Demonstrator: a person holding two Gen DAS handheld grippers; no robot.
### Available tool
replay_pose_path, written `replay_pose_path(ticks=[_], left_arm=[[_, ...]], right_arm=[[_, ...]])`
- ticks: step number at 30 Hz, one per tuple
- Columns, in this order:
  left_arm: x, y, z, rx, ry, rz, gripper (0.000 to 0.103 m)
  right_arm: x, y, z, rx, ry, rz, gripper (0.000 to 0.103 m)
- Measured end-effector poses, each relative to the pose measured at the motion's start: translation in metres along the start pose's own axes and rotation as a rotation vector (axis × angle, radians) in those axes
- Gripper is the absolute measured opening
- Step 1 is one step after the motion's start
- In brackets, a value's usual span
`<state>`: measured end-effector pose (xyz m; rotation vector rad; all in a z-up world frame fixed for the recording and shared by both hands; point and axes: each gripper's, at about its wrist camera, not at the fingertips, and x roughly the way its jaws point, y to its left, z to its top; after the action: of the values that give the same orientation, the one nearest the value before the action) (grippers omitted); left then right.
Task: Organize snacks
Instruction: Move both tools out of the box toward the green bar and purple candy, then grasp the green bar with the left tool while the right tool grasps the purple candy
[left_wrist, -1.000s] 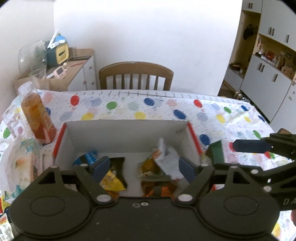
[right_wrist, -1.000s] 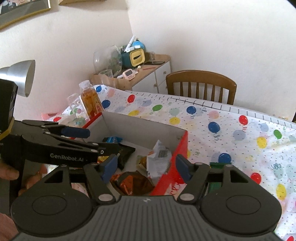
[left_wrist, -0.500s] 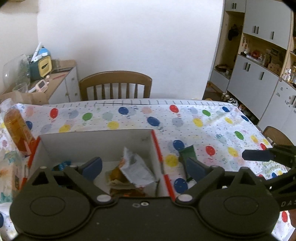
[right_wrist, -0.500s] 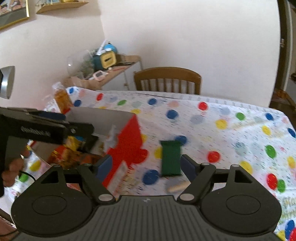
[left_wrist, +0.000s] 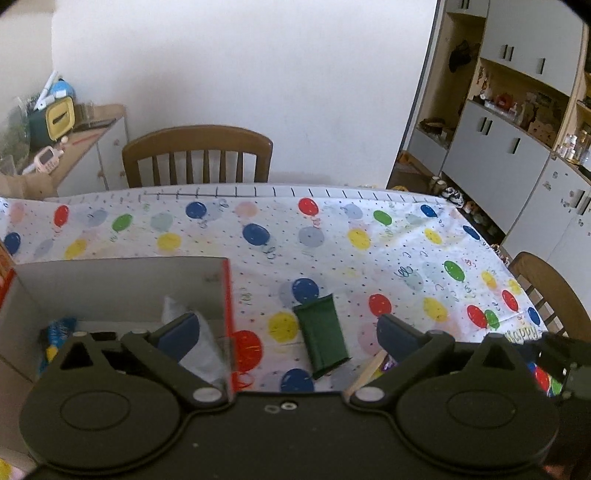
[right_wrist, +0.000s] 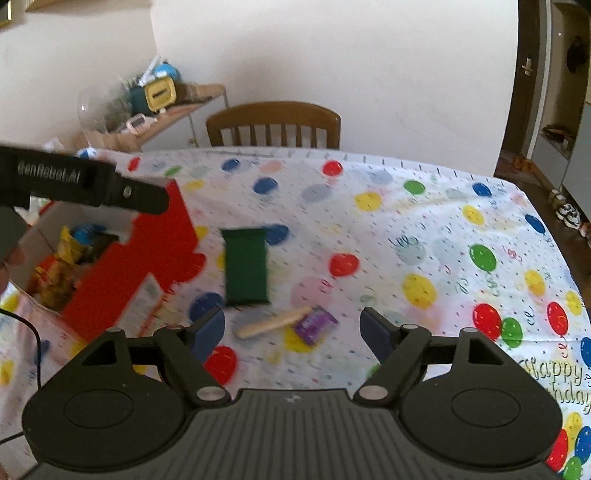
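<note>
A cardboard box with red walls (left_wrist: 227, 295) stands at the left on the balloon tablecloth and holds several snack packets, among them a silvery one (left_wrist: 199, 350) and a blue one (left_wrist: 61, 328). A dark green packet (left_wrist: 323, 334) (right_wrist: 245, 266) lies flat on the cloth just right of the box. Nearer me lie a tan stick-shaped snack (right_wrist: 273, 323) and a small purple packet (right_wrist: 314, 325). My left gripper (left_wrist: 288, 332) hovers over the box's right wall and the green packet; its jaws are opening and grip nothing. My right gripper (right_wrist: 291, 326) is open above the stick and purple packet, touching neither.
A wooden chair (left_wrist: 195, 155) stands behind the table's far edge and another chair (left_wrist: 550, 288) at its right end. A cluttered side cabinet (left_wrist: 74, 125) is at the back left, grey cupboards (left_wrist: 517, 147) at the right. A hand (right_wrist: 11, 258) holds the left gripper by the box.
Both grippers have swung right, from over the box to the cloth beside it. The green packet, stick and purple packet have come into view. Both pairs of jaws stand wider than before.
</note>
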<state>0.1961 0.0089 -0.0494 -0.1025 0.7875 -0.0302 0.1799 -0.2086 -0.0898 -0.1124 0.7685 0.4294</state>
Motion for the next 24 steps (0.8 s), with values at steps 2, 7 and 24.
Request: replay_pose_path(ticks=[2,7,24], left_arm=[[0.01,-0.009,0.001,-0.011,0.022,-0.002,0.102],[0.038,-0.029,0.002,-0.008,0.064,0.021,0.102],[0.125,-0.047,-0.003,-0.087,0.212,0.13,0.097]], right_arm=[[0.007,-0.007,-0.004,-0.006,0.017,-0.009,0.08],[0.023,-0.022,-0.01,-0.006,0.061,-0.013,0.08],[0.082,-0.035,-0.008,-0.148,0.111,0.078,0.08]])
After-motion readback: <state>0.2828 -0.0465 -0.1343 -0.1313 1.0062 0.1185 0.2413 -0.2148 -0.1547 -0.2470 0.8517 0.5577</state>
